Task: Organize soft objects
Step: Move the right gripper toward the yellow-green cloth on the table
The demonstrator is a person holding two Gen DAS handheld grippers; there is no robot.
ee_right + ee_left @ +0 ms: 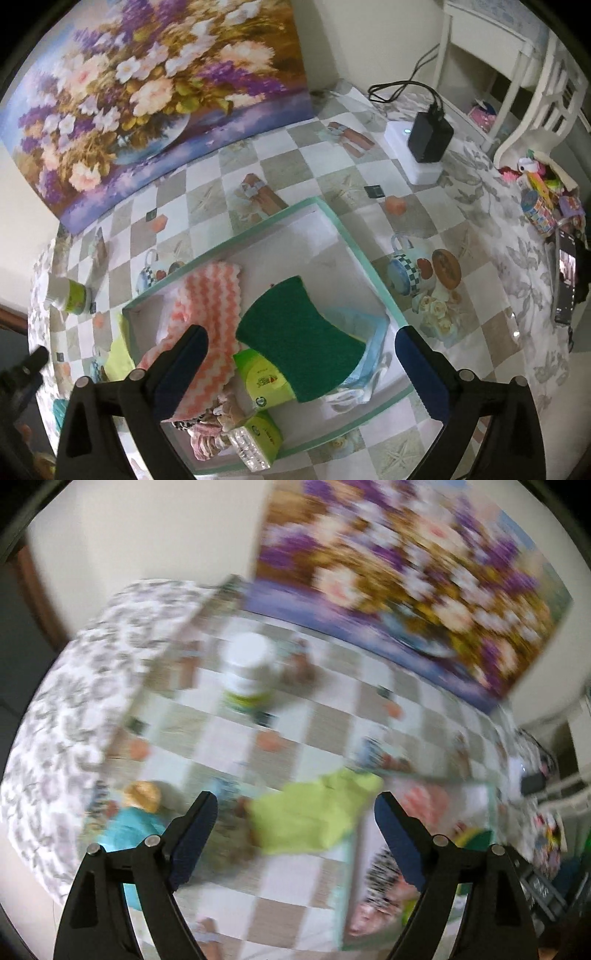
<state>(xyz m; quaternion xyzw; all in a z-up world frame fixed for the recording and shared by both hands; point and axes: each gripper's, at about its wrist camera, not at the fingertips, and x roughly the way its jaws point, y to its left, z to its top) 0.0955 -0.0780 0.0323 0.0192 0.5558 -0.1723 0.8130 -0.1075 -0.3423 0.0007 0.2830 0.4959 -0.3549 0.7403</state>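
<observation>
Beside the tray [334, 225] holding a green sponge [303, 339] and pink cloth [207, 314], a lime cloth [314, 812] lies on the bench ahead of the released left tool [295, 805]; right tool [301, 341] released; blurred, hasty closing might snag the bench cover.

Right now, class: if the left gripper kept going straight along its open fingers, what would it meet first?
Most likely the lime-green cloth, lying on the checkered tablecloth between the left gripper's open jaws. The view is blurred, so depth is uncertain.
</observation>
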